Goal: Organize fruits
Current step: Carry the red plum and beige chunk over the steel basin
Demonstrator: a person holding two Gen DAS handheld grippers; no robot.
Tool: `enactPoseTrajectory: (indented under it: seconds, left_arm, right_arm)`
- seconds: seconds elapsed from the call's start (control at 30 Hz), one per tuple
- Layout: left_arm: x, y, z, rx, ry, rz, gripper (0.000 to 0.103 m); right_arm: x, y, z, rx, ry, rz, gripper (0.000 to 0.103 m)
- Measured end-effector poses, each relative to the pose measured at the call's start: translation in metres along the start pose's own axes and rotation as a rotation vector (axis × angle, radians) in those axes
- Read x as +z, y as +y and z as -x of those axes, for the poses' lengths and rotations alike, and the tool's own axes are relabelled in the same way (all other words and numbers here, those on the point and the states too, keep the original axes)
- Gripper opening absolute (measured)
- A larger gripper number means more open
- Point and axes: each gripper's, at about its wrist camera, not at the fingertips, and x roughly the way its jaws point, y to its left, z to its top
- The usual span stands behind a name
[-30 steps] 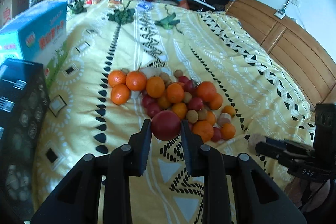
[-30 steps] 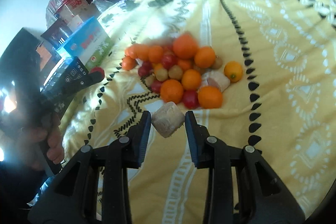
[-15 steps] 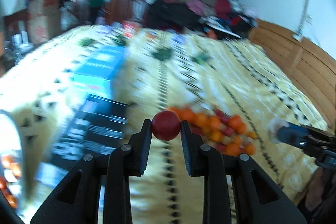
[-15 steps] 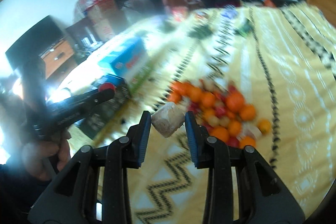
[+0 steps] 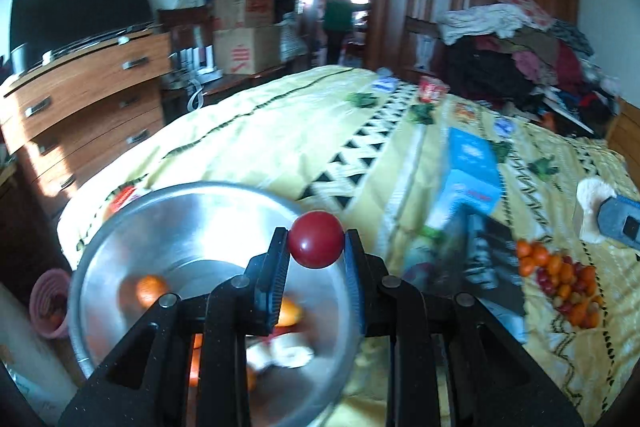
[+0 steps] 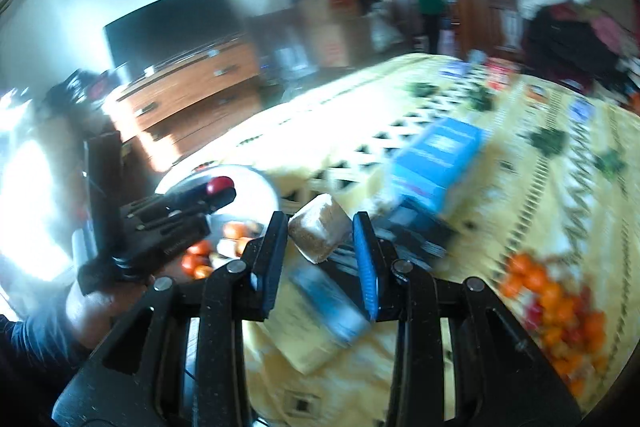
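My left gripper [image 5: 316, 245] is shut on a round dark-red fruit [image 5: 316, 239] and hangs over a shiny metal bowl [image 5: 132, 219] that holds several orange and pale fruits. My right gripper [image 6: 321, 233] is shut on a pale tan wrapped block [image 6: 320, 231]. In the right wrist view the left gripper [image 6: 218, 189] shows with the red fruit [image 6: 218, 184] above the bowl [image 6: 264, 187]. The fruit pile [image 5: 560, 283] of oranges and small red fruits lies on the yellow bedspread at the right, seen blurred [image 6: 556, 311] by the right wrist camera.
A blue box [image 5: 472, 167] and a dark box [image 5: 492, 255] lie on the bed between bowl and pile. A wooden dresser [image 5: 80, 99] with a television stands left. A pink basket [image 5: 50, 301] sits at the bed's left edge. A person [image 5: 340, 15] stands in the doorway; clothes are heaped at the back right.
Both grippers have swung left and up, away from the fruit pile toward the metal bowl, each carrying its item. The bowl has come into view under the left gripper.
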Motion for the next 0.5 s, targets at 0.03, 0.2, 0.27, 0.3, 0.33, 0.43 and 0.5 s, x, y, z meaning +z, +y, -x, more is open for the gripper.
enactPoseTrajectory:
  seconds: [0.03,0.2,0.27,0.3,0.33,0.43,0.5]
  left_arm:
    - [-0.002,0.011,-0.002,0.019,0.008,0.015,0.027]
    - [-0.014,0.044,-0.014,0.061,0.049,0.061,0.027]
    - [-0.018,0.054,-0.016,0.065,0.059,0.072,0.027]
    - [-0.02,0.058,-0.017,0.065,0.064,0.077,0.027]
    - [-0.02,0.061,-0.019,0.066,0.069,0.082,0.027]
    - [-0.022,0.07,-0.027,0.069,0.084,0.096,0.027]
    - [-0.024,0.074,-0.03,0.069,0.097,0.1,0.027]
  right_arm:
    - [0.003,0.01,-0.01,0.013,0.008,0.014,0.034]
    - [0.016,0.057,-0.061,0.083,0.069,0.072,0.034]
    - [0.017,0.068,-0.073,0.098,0.092,0.084,0.034]
    - [0.017,0.074,-0.08,0.104,0.106,0.089,0.034]
    - [0.017,0.078,-0.084,0.108,0.116,0.093,0.034]
    - [0.015,0.088,-0.099,0.115,0.143,0.104,0.034]
    - [0.015,0.089,-0.108,0.114,0.16,0.101,0.034]
